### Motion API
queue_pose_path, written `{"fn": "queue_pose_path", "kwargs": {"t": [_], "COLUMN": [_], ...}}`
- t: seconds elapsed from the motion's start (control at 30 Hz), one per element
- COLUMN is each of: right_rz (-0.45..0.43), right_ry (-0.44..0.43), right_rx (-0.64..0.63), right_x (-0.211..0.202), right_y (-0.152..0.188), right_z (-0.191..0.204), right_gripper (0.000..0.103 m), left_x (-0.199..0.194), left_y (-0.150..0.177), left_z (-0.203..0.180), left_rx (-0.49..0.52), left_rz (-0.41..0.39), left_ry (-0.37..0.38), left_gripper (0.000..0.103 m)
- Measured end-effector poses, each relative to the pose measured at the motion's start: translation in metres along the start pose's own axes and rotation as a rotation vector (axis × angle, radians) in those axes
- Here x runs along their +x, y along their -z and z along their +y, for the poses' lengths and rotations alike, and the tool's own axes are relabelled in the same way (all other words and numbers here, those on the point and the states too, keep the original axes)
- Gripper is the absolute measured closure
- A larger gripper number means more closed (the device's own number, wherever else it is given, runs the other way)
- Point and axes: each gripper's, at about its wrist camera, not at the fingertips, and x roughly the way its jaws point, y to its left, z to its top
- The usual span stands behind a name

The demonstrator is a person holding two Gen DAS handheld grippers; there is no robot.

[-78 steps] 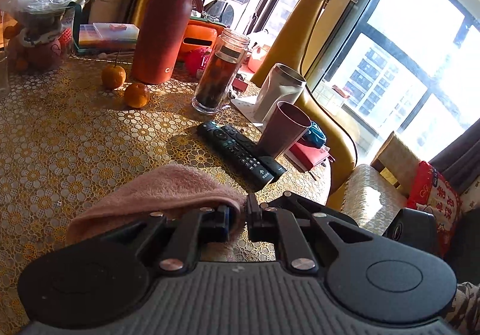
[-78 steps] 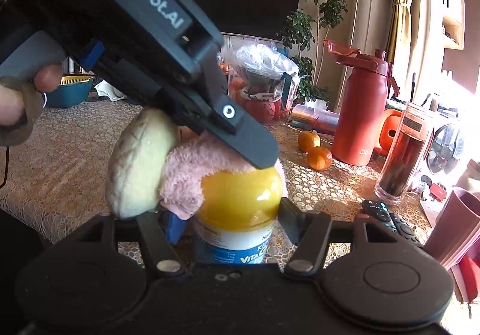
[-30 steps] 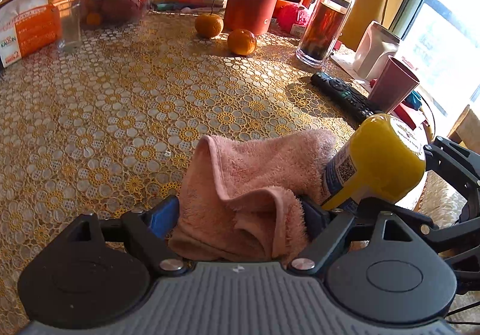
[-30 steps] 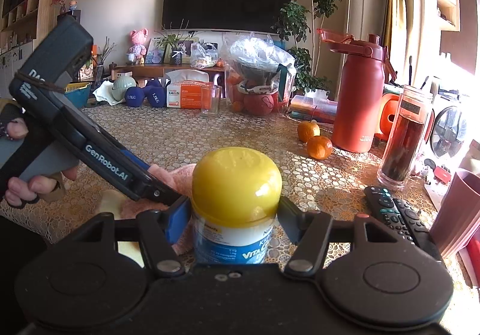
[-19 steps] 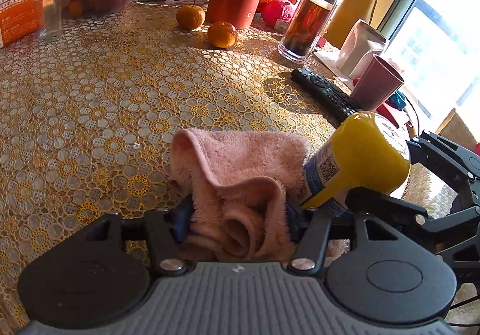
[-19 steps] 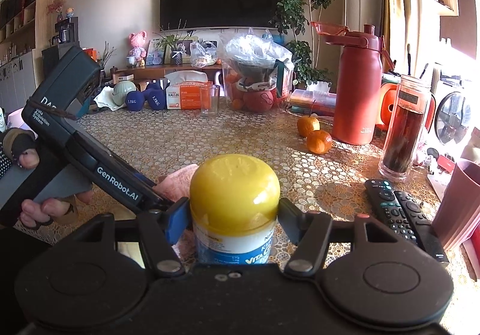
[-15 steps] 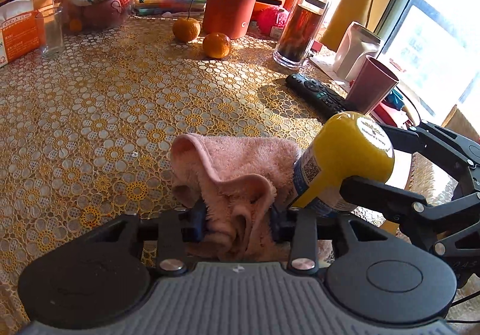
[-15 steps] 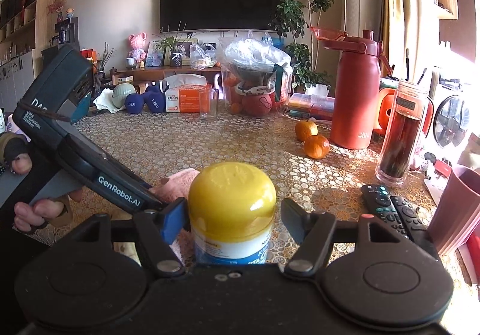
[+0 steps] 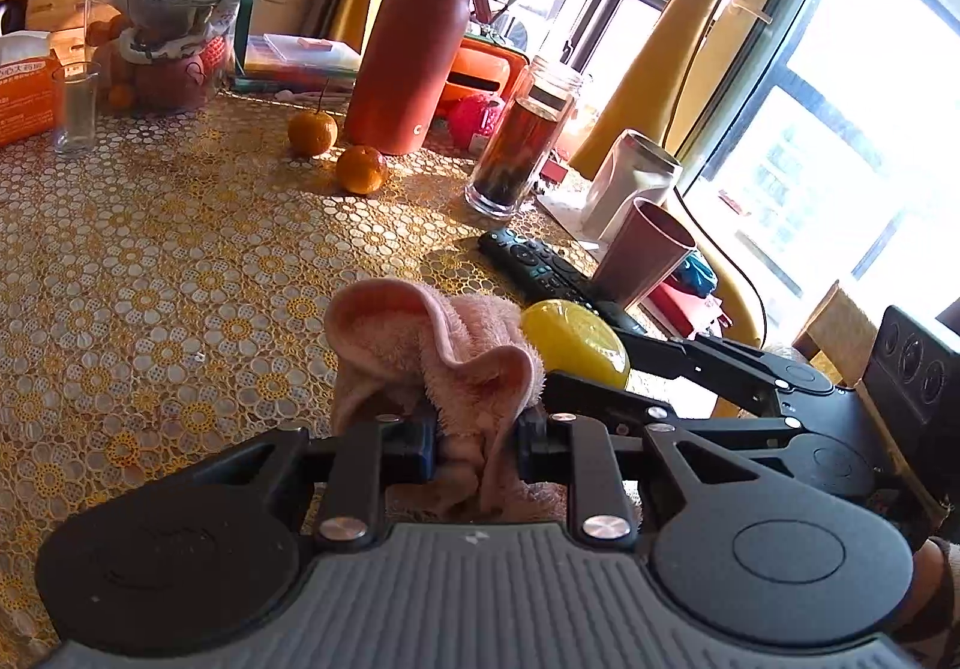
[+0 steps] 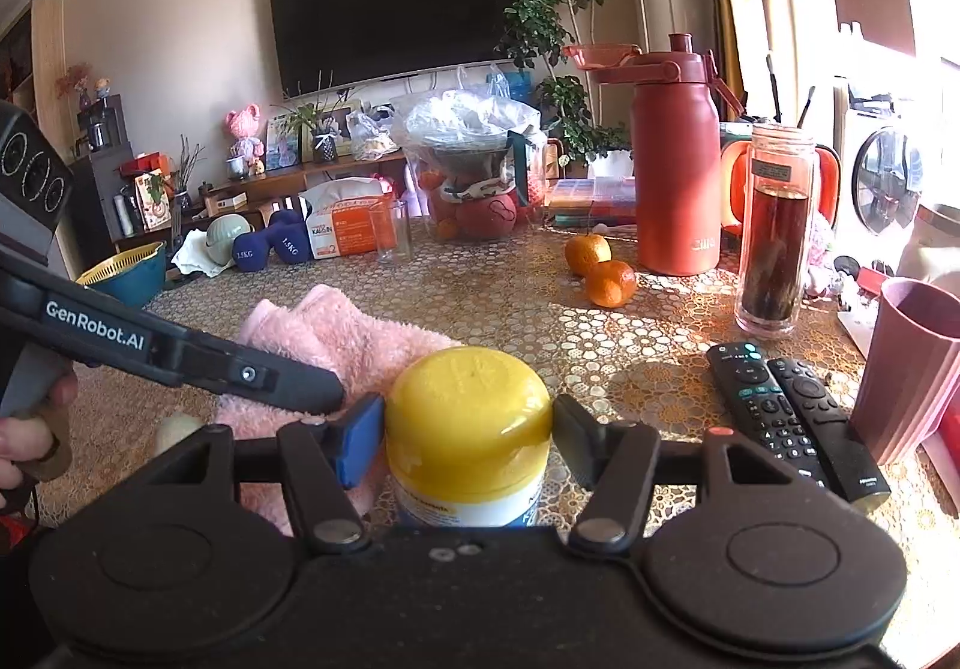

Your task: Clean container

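light: strong sun through the window (image 9: 852, 141), blown out white
shadows: long across the tablecloth (image 9: 150, 261)
edges: fisheye bending, mostly sharp

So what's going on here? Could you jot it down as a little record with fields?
left gripper: shut on pink towel
right gripper: shut on jar at its yellow lid
towel position: beside the jar, touching its lid
table: lace-patterned cloth
nearby: two remotes, two oranges, red flask
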Motion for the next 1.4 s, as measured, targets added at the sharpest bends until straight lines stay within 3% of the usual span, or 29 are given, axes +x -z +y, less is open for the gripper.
{"fn": "queue_pose_path", "kwargs": {"t": [0.2,0.33,0.53,0.93,1.13,1.4], "right_rz": [-0.017,-0.023,-0.035,-0.046,-0.048,-0.047], "right_ry": [0.029,0.016,0.014,0.035,0.031,0.016], "right_rx": [0.053,0.102,0.166,0.223,0.276,0.296], "right_x": [-0.005,-0.008,-0.008,-0.013,-0.014,-0.003], "right_y": [0.002,0.003,0.005,0.006,0.005,-0.003], "right_z": [-0.015,-0.027,-0.034,-0.049,-0.05,-0.035], "right_gripper": [0.043,0.043,0.043,0.043,0.043,0.043], "left_x": [0.033,0.019,-0.001,0.042,0.023,-0.034], "left_y": [0.018,0.013,-0.003,0.026,0.026,0.024], "left_z": [-0.005,-0.003,-0.027,-0.021,-0.015,-0.017], "left_rx": [0.047,0.026,0.052,0.093,0.089,0.09], "left_rz": [0.094,0.061,-0.002,0.122,0.086,-0.038], "left_ry": [-0.058,-0.048,0.031,-0.054,-0.074,-0.076], "left_gripper": [0.08,0.08,0.081,0.081,0.081,0.081]}}
